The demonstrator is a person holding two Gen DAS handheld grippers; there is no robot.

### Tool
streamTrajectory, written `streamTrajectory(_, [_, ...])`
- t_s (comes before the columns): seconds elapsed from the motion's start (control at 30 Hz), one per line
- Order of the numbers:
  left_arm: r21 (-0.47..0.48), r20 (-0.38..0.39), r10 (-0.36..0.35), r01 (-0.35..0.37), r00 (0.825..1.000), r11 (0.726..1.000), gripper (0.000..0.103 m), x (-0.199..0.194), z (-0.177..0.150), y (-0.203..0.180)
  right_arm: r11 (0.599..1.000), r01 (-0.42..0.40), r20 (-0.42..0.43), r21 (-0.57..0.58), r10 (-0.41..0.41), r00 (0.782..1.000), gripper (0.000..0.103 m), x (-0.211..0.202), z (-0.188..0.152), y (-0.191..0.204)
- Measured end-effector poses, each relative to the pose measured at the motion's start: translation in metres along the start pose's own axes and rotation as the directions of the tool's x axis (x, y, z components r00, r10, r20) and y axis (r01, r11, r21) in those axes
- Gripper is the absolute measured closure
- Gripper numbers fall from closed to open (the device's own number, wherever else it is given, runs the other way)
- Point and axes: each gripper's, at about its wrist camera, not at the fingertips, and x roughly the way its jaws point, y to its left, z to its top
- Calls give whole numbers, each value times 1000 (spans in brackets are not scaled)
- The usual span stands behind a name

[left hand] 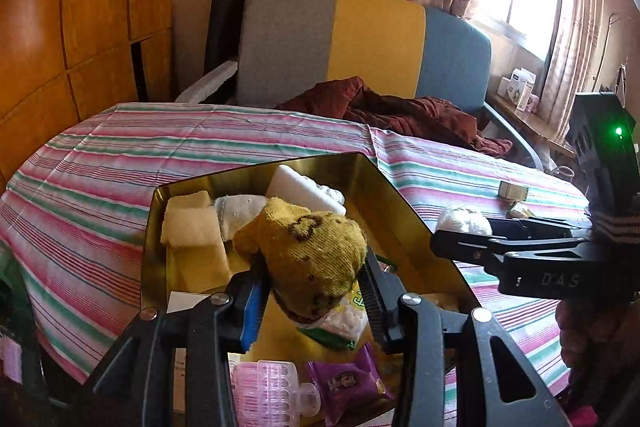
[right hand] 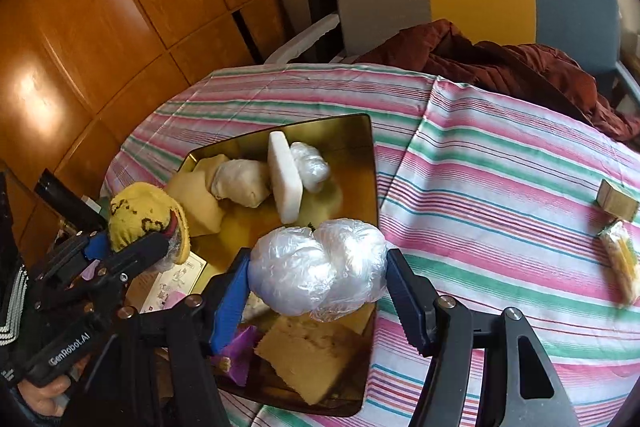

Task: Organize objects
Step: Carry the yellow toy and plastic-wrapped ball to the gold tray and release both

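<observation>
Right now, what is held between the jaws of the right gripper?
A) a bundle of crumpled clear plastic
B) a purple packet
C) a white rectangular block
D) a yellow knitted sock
A: in the right wrist view the right gripper has its jaws closed on the bundle of crumpled clear plastic above the gold tray; the yellow knitted sock sits in the left gripper.
</observation>
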Motion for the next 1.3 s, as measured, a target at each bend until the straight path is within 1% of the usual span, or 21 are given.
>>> streamTrajectory(0.3, [-18, -17, 2, -3, 1000, 1000, 60, 6, -1, 4, 1000, 10, -16, -27, -11, 1000, 37, 11, 11, 6])
streamTrajectory(0.87, [-29, -45, 43, -45, 998, 999, 59, 19, 1, 12, 999, 8, -34, -37, -9, 999, 37, 36, 37, 6])
streamTrajectory(1.3, [-39, -60, 41, -43, 997, 998, 59, 27, 4, 16, 999, 17, -55, -40, -19, 998, 37, 56, 49, 4])
